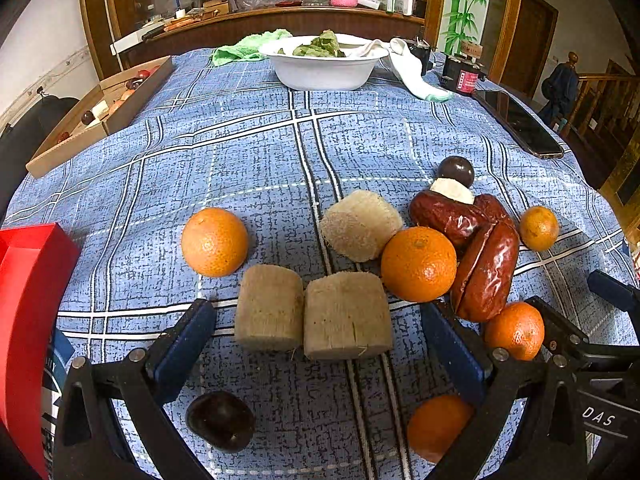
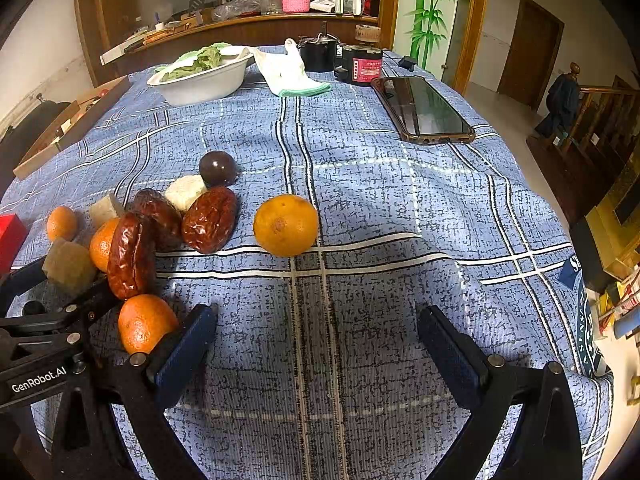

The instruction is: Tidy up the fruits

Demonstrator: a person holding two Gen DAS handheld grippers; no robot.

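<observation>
On the blue checked cloth lie several oranges, one at the left (image 1: 214, 241) and one in the middle (image 1: 418, 264), red dates (image 1: 486, 274), pale sugarcane pieces (image 1: 347, 315) and dark round chestnuts (image 1: 456, 170). My left gripper (image 1: 320, 344) is open, its jaws either side of two sugarcane pieces (image 1: 269, 307), touching neither. My right gripper (image 2: 318, 348) is open and empty over bare cloth; a lone orange (image 2: 285, 225) lies ahead of it and another orange (image 2: 145, 322) is beside its left finger (image 2: 184, 350). The dates (image 2: 210, 219) are at its left.
A white bowl of greens (image 1: 320, 72) stands at the far end, with a white cloth (image 2: 288, 70) and green towel (image 1: 244, 48). A phone (image 2: 424, 110) lies at the right, a cardboard tray (image 1: 100, 116) at the left edge, a red box (image 1: 28, 304) near left.
</observation>
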